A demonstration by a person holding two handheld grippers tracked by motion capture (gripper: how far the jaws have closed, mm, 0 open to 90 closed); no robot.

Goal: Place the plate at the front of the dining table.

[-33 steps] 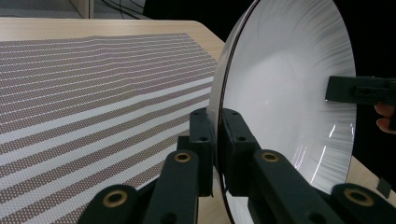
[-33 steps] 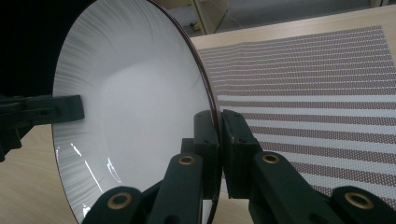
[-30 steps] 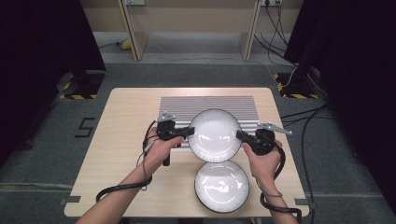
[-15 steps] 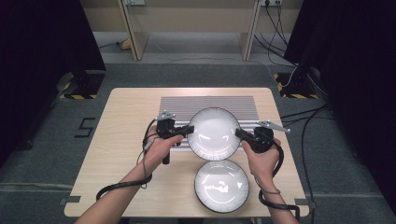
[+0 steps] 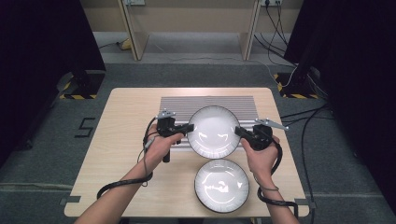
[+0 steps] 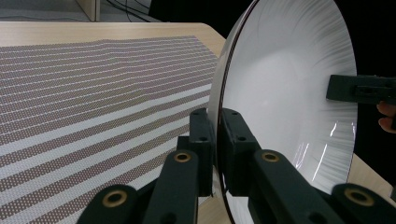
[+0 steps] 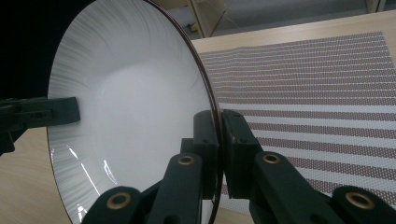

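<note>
Above the striped mat [image 5: 177, 105], a white plate [image 5: 213, 131] hangs between the left gripper [image 5: 187, 127] and right gripper [image 5: 239, 132], both clamped on its rim, apparently mid-carry, a second plate [image 5: 221, 185] lying nearer the person.

A white ribbed plate [image 5: 213, 131] with a dark rim hangs level above the striped mat [image 5: 177, 105]; a matching plate [image 5: 222, 185] lies just before the mat.
</note>
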